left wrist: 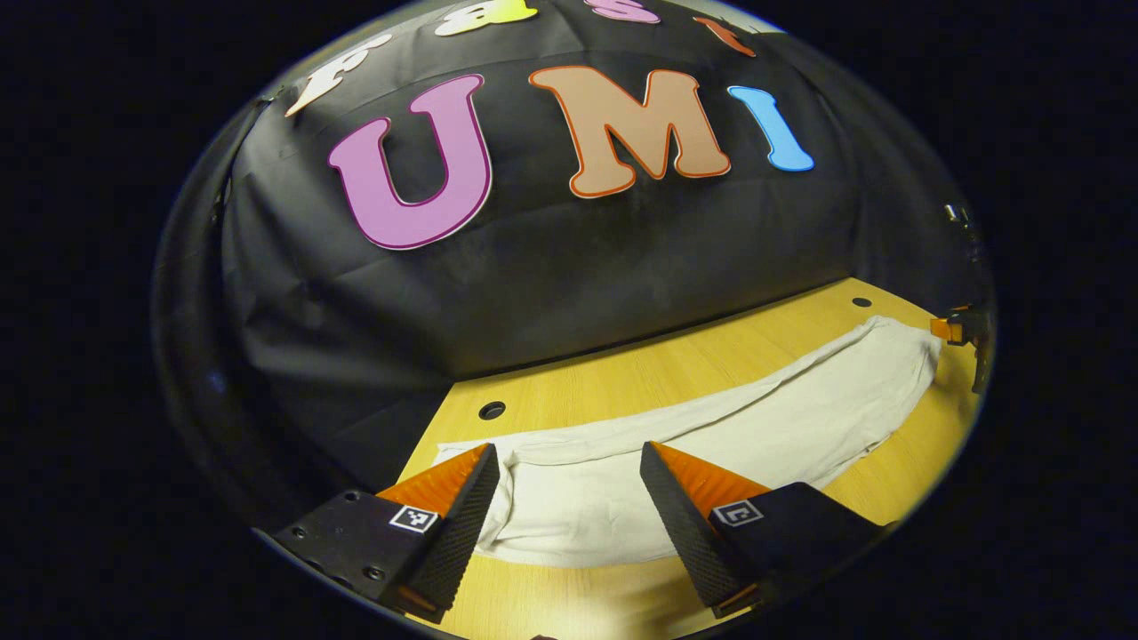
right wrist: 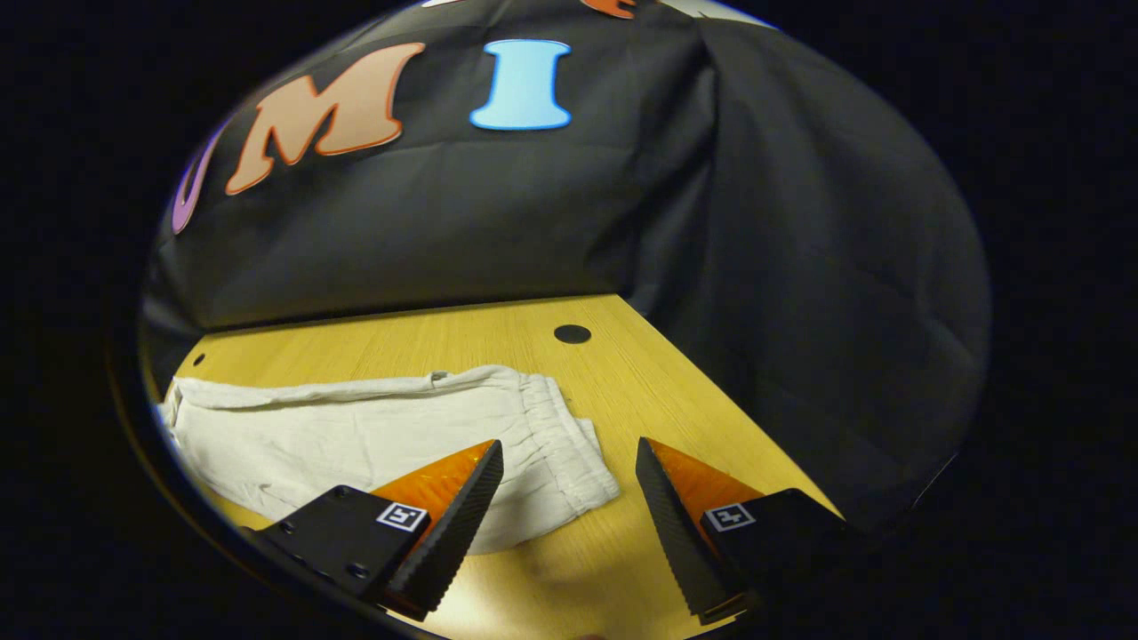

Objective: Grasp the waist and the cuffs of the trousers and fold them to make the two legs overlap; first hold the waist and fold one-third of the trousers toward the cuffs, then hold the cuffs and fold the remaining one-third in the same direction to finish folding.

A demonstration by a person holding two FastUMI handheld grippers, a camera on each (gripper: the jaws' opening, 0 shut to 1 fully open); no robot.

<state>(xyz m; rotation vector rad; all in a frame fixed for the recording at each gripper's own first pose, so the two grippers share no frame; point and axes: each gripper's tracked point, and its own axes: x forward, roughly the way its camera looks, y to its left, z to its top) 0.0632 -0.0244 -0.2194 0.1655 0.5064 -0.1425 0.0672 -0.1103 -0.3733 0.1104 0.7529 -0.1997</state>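
trousers [left wrist: 711, 427] lie flat along the counter [left wrist: 622, 373], legs already overlapped. left tongs [left wrist: 569, 498] spread wide over the cuff end — nothing held. right tongs [right wrist: 569, 498] also spread wide, hovering by the elastic waist [right wrist: 560, 436], not gripping. right tongs also seen far off in left gripper view.
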